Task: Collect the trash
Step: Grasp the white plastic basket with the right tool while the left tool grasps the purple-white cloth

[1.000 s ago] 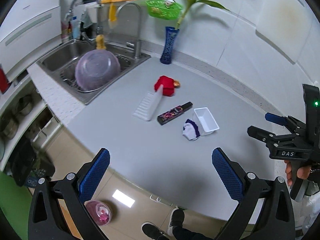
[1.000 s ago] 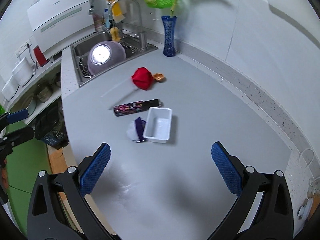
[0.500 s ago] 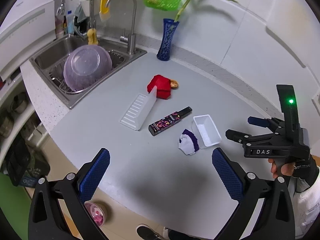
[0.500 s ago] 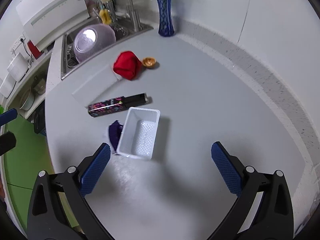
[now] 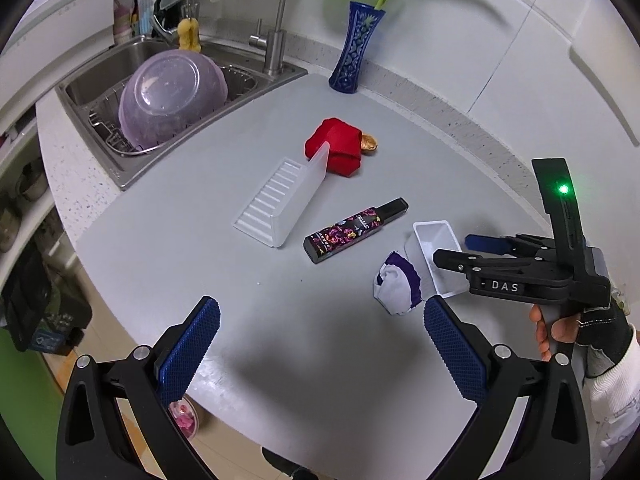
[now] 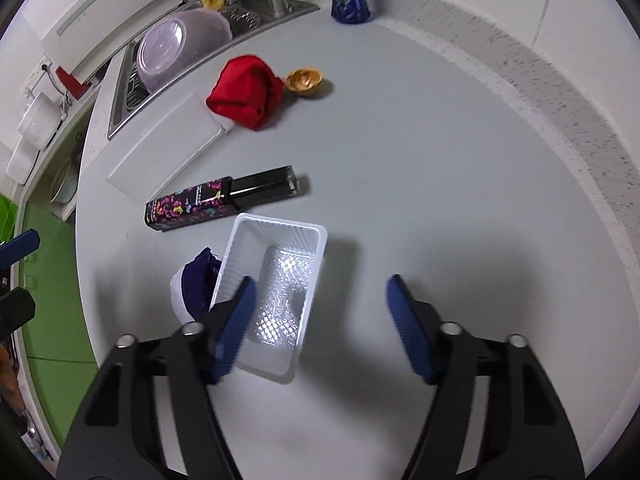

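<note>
A small white plastic tray (image 6: pixel 280 292) lies on the grey counter, with a crumpled purple-and-white wrapper (image 6: pixel 196 284) touching its left side. My right gripper (image 6: pixel 320 312) is open and low over the tray's near end; its left finger is over the tray's left rim. From the left wrist view the right gripper (image 5: pixel 460 248) hangs over the tray (image 5: pixel 434 240), beside the wrapper (image 5: pixel 396 284). A black floral tube (image 5: pixel 354 230), a red cloth (image 5: pixel 336 148) and a gold foil cup (image 5: pixel 369 145) lie further back. My left gripper (image 5: pixel 320 344) is open and empty above the counter's front.
A clear ribbed plastic lid (image 5: pixel 280 200) lies left of the tube. A sink (image 5: pixel 120 80) with an upturned purple bowl (image 5: pixel 172 96) is at the back left. A blue vase (image 5: pixel 356 48) stands by the wall. The counter's front edge drops to the floor.
My right gripper has moved forward and down onto the white tray. My left gripper has moved in over the counter, closer to the objects.
</note>
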{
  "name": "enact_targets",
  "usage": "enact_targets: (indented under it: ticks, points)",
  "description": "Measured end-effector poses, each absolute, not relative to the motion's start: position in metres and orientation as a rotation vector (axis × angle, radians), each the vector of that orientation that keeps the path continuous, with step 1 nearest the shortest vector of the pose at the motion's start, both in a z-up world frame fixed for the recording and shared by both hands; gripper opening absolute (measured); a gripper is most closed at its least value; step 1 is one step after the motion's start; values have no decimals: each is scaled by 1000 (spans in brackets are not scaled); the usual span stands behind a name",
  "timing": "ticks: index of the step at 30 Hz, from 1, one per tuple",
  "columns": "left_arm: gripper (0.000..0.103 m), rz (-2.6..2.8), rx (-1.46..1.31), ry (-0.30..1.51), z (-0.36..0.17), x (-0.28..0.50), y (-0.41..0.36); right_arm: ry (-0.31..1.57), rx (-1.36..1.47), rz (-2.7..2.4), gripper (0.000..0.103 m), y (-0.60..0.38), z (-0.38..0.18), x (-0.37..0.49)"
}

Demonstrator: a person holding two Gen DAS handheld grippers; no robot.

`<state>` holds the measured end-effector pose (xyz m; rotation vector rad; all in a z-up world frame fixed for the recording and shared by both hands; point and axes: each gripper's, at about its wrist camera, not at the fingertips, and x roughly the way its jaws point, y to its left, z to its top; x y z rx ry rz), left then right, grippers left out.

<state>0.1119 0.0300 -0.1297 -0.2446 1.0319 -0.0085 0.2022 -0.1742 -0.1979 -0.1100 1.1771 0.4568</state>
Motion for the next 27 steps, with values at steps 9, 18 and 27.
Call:
enact_targets:
  ticks: [9, 18, 27]
  points:
    - [98, -28, -244, 1057, -140, 124, 17, 1168, -106, 502, 3, -174, -197, 206]
    - [98, -76, -227, 1084, -153, 139, -11, 1124, -76, 485, 3, -197, -171, 203]
    - [98, -96, -202, 1131, -177, 158, -41, 1098, -45, 434, 3, -233, -161, 206]
